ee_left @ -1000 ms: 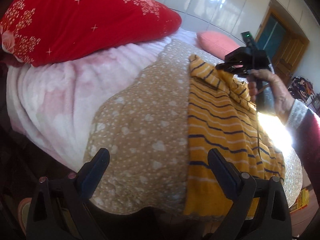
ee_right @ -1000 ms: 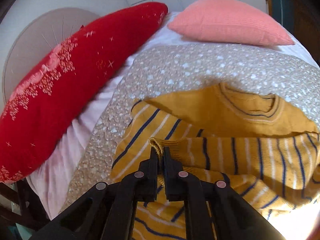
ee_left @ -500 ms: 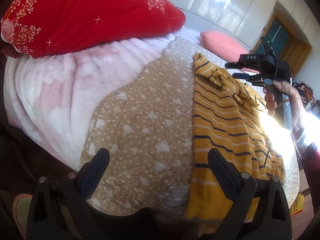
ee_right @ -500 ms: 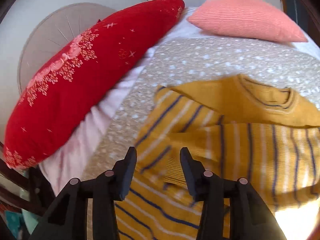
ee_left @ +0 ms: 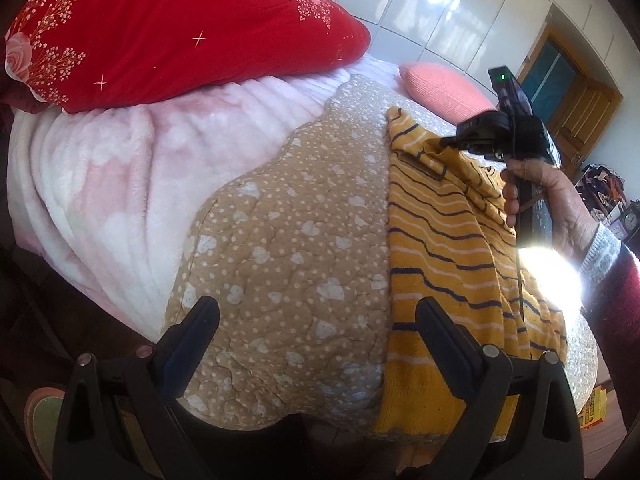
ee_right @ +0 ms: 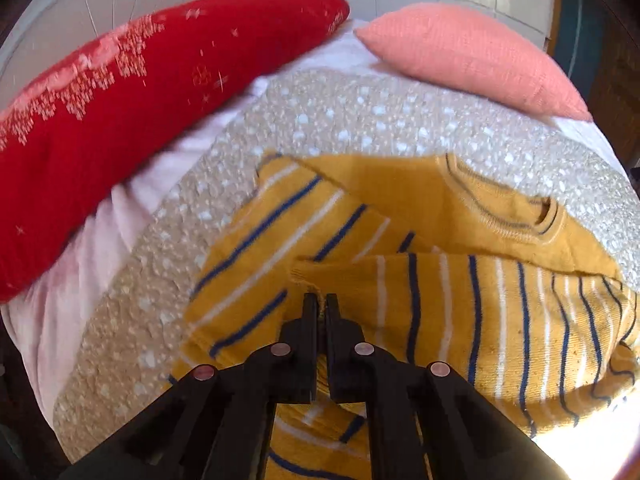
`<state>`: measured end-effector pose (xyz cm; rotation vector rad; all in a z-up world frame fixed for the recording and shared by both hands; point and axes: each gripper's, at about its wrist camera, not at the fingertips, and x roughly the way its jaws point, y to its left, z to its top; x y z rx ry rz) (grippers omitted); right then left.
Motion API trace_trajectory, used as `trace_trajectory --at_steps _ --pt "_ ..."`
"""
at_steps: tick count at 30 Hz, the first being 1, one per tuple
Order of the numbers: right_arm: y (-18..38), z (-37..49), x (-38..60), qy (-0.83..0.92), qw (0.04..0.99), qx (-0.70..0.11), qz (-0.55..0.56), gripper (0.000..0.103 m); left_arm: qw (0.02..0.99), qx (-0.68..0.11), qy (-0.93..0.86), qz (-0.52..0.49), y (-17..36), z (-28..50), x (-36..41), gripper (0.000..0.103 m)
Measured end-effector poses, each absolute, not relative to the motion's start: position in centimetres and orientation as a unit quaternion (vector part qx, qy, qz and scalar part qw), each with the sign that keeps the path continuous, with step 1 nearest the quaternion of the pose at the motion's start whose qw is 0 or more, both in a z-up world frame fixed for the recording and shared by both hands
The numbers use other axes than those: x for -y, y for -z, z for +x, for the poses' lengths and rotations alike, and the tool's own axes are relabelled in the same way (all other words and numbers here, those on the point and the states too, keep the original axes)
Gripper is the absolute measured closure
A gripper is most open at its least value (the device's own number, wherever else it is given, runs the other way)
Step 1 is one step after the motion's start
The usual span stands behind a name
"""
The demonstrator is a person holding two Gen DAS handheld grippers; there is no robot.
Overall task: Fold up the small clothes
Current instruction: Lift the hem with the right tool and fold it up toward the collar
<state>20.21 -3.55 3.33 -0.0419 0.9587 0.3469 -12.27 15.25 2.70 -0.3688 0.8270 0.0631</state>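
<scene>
Knitwear assessed as soft, light, floppy; yellow striped sweater (ee_right: 460, 312) is clamped at its folded sleeve cuff by right gripper (ee_right: 319, 308); left gripper (ee_left: 316, 332), below the sweater's hem, stands wide apart, empty.

Sweater (ee_right: 460, 292) spread on quilt (ee_right: 352, 120), toward its right side. Quilt laid over blanket (ee_left: 120, 184) on bed. Long pillow (ee_left: 168, 28) at far left on blanket; small pillow (ee_right: 468, 56) at far right, beyond sweater's collar. Door (ee_left: 576, 92) behind, far right.

bed (ee_left: 80, 184) | on it: tan quilt (ee_left: 288, 240), red pillow (ee_left: 160, 28), pink pillow (ee_right: 468, 52)
</scene>
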Motion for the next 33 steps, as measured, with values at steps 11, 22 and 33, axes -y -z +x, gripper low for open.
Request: trace_trajectory --at_steps 11,22,33 --pt "-0.6 21.9 -0.2 -0.223 0.83 -0.509 0.045 0.095 0.899 -0.408 -0.017 -0.159 -2.9 -11.9 -13.2 0.005" --pt "-3.3 16.2 20.2 -0.15 0.855 -0.449 0.212 0.07 0.889 -0.423 -0.007 -0.178 -2.3 -10.8 -12.2 0.005" --pt "2.2 2.2 34.6 -0.137 0.806 -0.448 0.362 0.049 0.872 -0.459 0.04 -0.164 -1.1 -8.0 -11.5 0.005"
